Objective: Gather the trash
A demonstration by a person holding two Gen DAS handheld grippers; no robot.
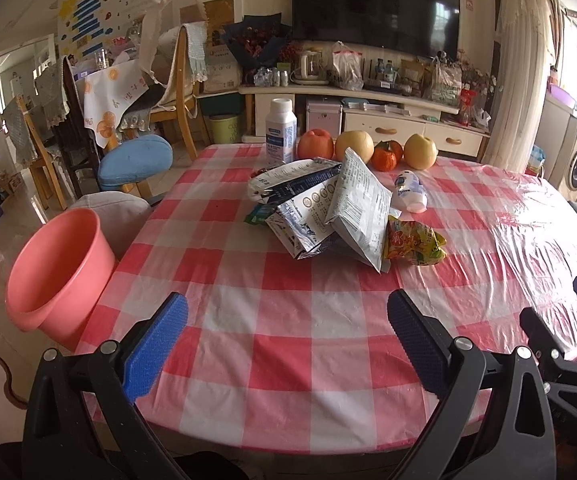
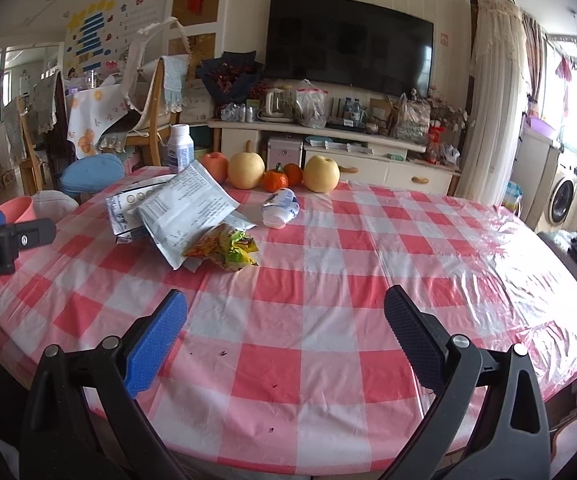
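Left wrist view. The left gripper (image 1: pixel 287 336) hovers low over the near edge of the checked tablecloth (image 1: pixel 272 344), its two blue-padded fingers (image 1: pixel 156 350) spread wide and holding nothing. The trash pile (image 1: pixel 324 212) lies ahead and slightly right of the gripper, well apart from it: flattened silver-and-white wrappers overlapping one another, with a yellow snack bag (image 1: pixel 414 246) touching their right side. The largest grey pouch (image 1: pixel 358 208) leans on the others, its long axis running from a raised far corner down toward the gripper. A small white bottle (image 1: pixel 410 194) lies on its side beyond the pile. The pink bucket (image 1: pixel 58 270) stands off the table's edge, to the gripper's left; it is probably placed there as the bin, within a short swing of this hand. Fruit (image 1: pixel 354 146) and an upright white bottle (image 1: pixel 281 132) line the far edge, apparently kept clear of the trash.

Right wrist view. The right gripper (image 2: pixel 285 334) is likewise spread open and empty above the tablecloth. The pile sits ahead and to its left; the snack bag (image 2: pixel 224 246) is the nearest piece, its long axis lying roughly crosswise to the fingers. The tipped white bottle (image 2: pixel 280 208) points its neck toward the gripper. Part of the left gripper shows at the far left edge.
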